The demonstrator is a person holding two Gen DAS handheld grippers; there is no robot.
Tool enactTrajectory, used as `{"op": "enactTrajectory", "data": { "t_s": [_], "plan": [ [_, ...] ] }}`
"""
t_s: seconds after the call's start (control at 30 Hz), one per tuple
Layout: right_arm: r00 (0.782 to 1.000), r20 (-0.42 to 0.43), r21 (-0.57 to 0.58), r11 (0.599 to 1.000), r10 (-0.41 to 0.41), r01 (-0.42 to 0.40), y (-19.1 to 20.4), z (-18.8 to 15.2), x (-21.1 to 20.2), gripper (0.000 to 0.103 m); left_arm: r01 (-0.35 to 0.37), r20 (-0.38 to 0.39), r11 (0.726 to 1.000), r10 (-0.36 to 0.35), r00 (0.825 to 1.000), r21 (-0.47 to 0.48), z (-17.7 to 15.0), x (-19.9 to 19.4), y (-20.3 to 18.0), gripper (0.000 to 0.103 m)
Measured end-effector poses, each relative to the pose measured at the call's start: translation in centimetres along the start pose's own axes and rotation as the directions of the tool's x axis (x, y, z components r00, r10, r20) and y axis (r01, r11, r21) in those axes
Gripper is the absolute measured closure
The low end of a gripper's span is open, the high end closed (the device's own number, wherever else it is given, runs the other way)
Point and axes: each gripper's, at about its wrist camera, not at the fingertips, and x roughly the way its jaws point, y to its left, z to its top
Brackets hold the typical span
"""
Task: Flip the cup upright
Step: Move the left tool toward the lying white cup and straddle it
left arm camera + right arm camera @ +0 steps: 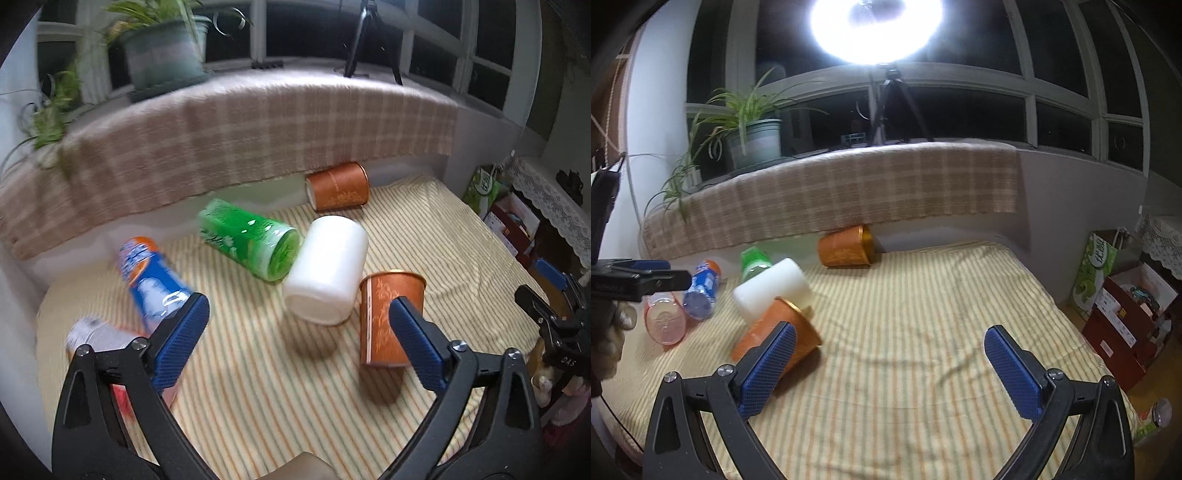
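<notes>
Both tools stand wide apart with nothing between their blue pads. The left tool [299, 328] hangs over the striped bed cover [258, 387], and the right tool [890, 365] hangs over the same cover, with bare cloth between its fingers.

In the left wrist view several cups lie scattered. An orange cup [388, 317] is at 3 o'clock from the picture's centre; here it looks close to upright with its mouth up, just behind the right blue pad [417, 347]. In the right wrist view the same cup [775, 332] leans strongly, its gold rim toward 2 o'clock, so I cannot tell how much it tilts. A white cup [327, 269] lies on its side just beside it, at its 10 o'clock, touching or almost touching it. A green cup [251, 240] lies on its side at 9 o'clock of the white one, its open mouth facing the white cup. A second orange cup [338, 186] lies on its side at 12 o'clock, against the wall under the checked cloth [240, 129]. A blue cup [155, 280] lies at 9 o'clock, partly behind the left blue pad [181, 343]. A clear pink cup [665, 321] lies near it, its mouth toward the camera.

A potted plant [753, 136] and a tripod [890, 107] stand on the sill at 12 o'clock.
</notes>
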Motion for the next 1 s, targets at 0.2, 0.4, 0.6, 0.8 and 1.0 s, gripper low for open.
{"op": "enactTrajectory", "data": {
  "t_s": [0.2,0.4,0.6,0.8,1.0],
  "plan": [
    [0.999,-0.026,0.046,0.998,-0.030,0.032,-2.3,-0.3,0.8,0.000,0.095,-0.126,0.995,-0.096,0.987,-0.017,2.3,4.2,0.2,0.017],
    [0.997,-0.047,0.065,0.996,-0.056,0.059,-3.6,-0.9,1.2,0.000,0.164,-0.236,0.982,-0.182,0.955,-0.093,4.2,8.3,0.5,0.019],
    [0.995,-0.068,0.091,0.993,-0.070,0.076,-4.9,-1.4,1.9,0.000,0.197,-0.303,0.972,-0.227,0.926,-0.126,5.5,10.9,0.2,0.019],
    [0.994,-0.088,0.134,0.988,-0.069,0.080,-6.3,-1.7,2.6,0.000,0.176,-0.354,0.981,-0.195,0.915,-0.085,6.3,12.6,-0.7,0.019],
    [0.992,-0.103,0.170,0.982,-0.068,0.085,-7.2,-1.9,3.1,0.000,0.150,-0.406,0.989,-0.141,0.903,-0.010,6.5,13.8,-1.9,0.019]
  ]
}}
